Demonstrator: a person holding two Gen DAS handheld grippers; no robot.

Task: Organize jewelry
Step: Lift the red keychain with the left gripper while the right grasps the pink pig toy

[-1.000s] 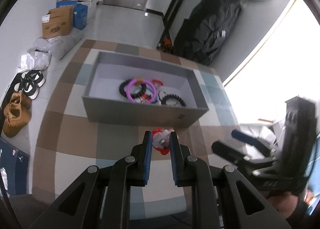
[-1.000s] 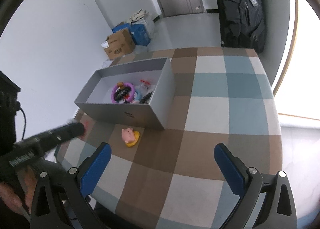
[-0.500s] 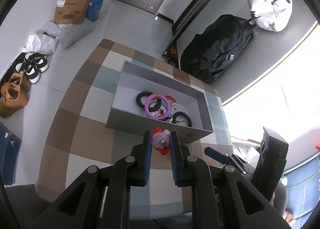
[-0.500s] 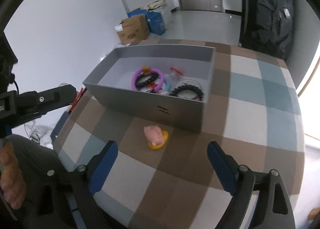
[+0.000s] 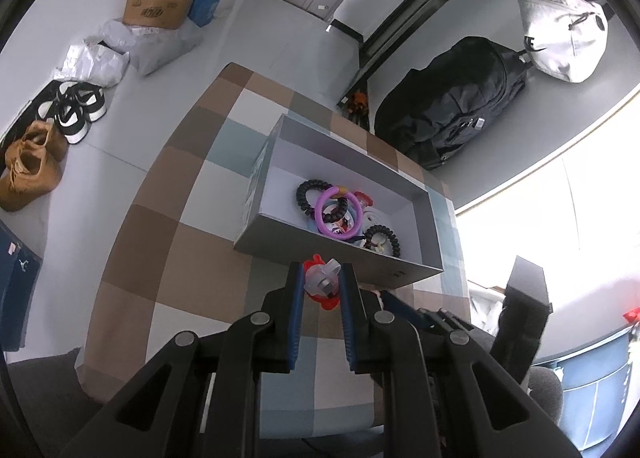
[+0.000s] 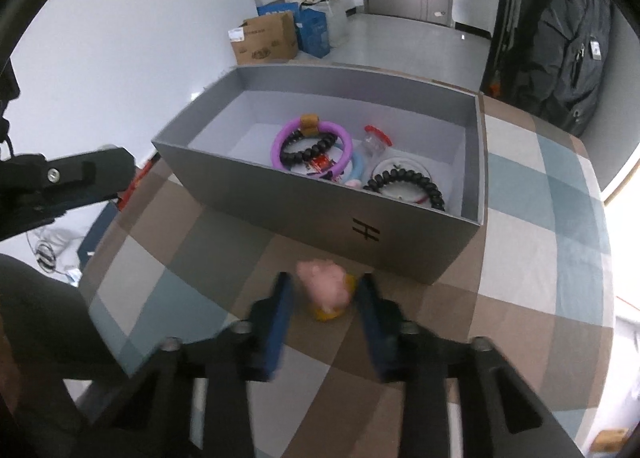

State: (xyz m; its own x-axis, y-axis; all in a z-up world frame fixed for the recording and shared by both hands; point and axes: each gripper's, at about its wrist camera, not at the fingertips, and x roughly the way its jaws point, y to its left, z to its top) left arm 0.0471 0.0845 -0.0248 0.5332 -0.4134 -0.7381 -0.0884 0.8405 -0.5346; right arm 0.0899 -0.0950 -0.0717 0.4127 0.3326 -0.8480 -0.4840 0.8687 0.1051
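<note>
Inside grey box (image 6: 400, 234): purple ring (image 6: 311, 146), black bracelets (image 6: 404, 183).

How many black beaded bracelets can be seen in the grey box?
2. One black beaded bracelet lies under the purple plastic ring, mid-box. The other black bracelet lies against the near wall of the grey cardboard box. More may be hidden underneath.

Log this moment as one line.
left gripper: shut on red-and-clear piece | right gripper: open around pink piece | grey box: bracelets inside
</note>
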